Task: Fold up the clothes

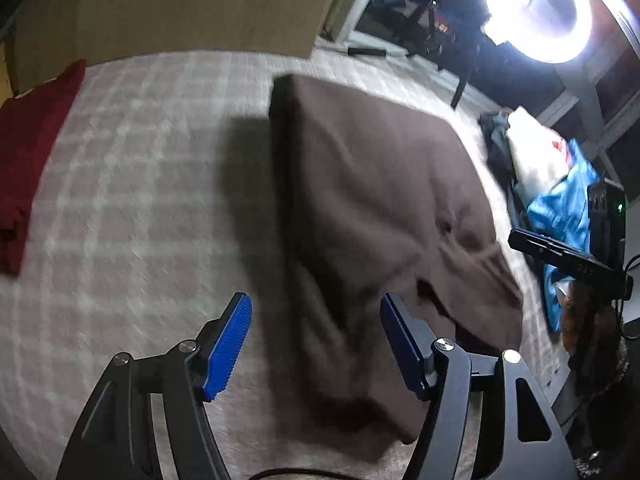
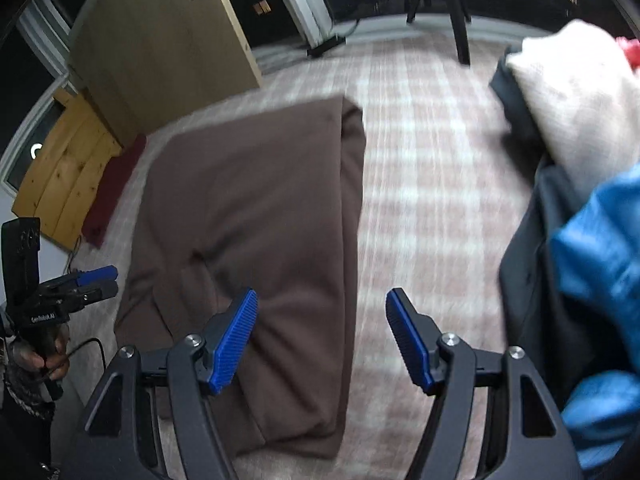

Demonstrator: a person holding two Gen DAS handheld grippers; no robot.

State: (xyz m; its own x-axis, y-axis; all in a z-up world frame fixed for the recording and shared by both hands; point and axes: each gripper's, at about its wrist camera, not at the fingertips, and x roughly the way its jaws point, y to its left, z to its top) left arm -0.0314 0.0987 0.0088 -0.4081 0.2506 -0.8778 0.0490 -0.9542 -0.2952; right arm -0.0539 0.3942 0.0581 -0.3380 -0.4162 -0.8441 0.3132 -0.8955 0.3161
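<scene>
A brown garment [image 1: 372, 200] lies folded into a long rectangle on the plaid bed cover [image 1: 140, 200]. My left gripper [image 1: 316, 340] hovers over its near left edge, jaws open, nothing pinched between the blue pads [image 1: 230, 346]. In the right wrist view the same brown garment [image 2: 248, 208] fills the left half. My right gripper [image 2: 322, 336] hangs open above its near right edge, with only cloth and cover below the gap. Each gripper shows at the edge of the other's view: the right gripper [image 1: 524, 240] and the left gripper [image 2: 110, 278].
A dark red garment [image 1: 32, 152] lies at the cover's left side. A pile of clothes sits on the right: a cream piece [image 2: 572, 92], a blue one [image 2: 600, 260], a dark grey one [image 2: 532, 240]. A cardboard panel [image 2: 160, 48], a wooden board [image 2: 60, 184] and a bright ring light [image 1: 548, 4] stand behind.
</scene>
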